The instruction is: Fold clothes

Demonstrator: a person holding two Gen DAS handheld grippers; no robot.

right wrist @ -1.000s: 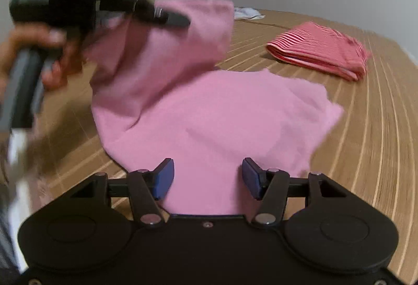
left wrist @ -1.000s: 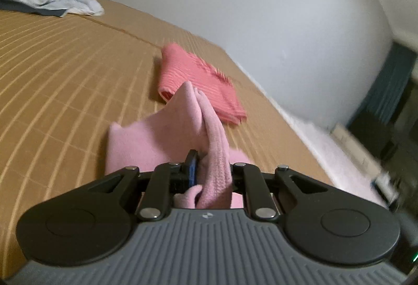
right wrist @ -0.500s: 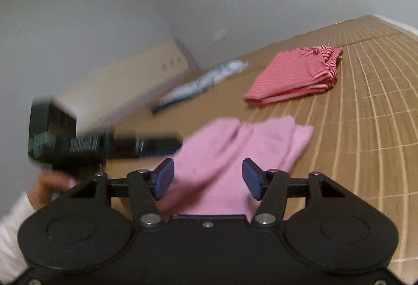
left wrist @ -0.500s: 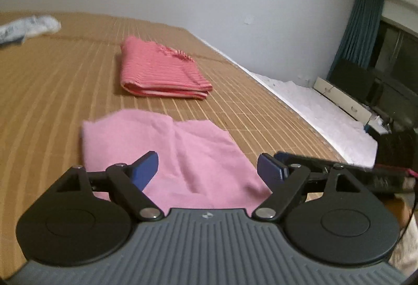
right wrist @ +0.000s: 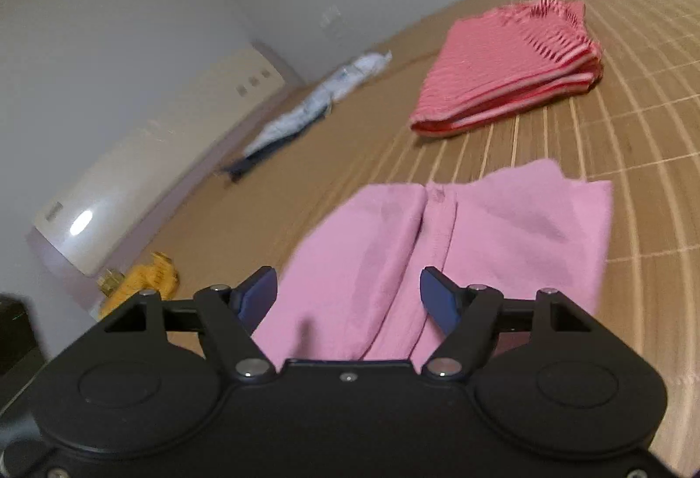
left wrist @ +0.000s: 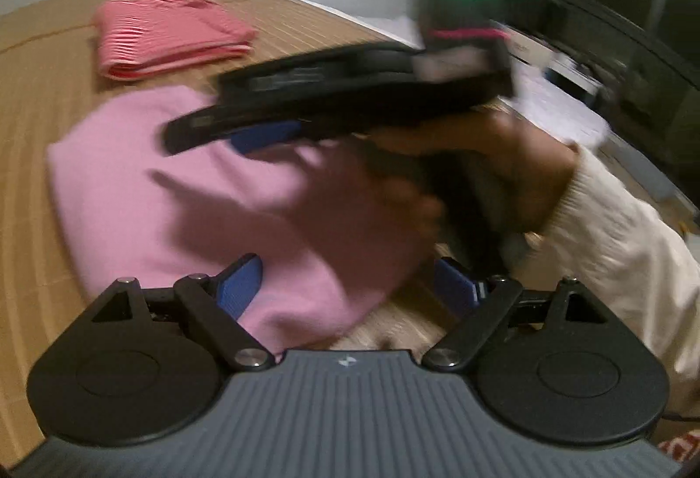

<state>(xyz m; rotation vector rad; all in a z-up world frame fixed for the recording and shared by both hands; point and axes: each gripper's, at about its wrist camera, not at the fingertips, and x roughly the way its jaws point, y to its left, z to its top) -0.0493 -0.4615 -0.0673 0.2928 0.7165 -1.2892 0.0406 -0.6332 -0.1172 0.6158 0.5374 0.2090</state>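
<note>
Now we have the pink garment (right wrist: 442,246) lying part-folded on the bed's woven mat (right wrist: 634,180), near the folded red striped garment (right wrist: 507,75). Left gripper (left wrist: 350,285) stands wide and empty; right gripper (right wrist: 348,296) – just opening – grips nothing. We should pinch one edge squarely and fold evenly – no containers visible.

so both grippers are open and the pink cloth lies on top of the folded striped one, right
Not quite. Both the left gripper and right gripper are open, their jaws having just been opening, but the pink cloth lies on the mat, apart from the striped one, not on top of it. The right wrist view shows the gap.
</note>
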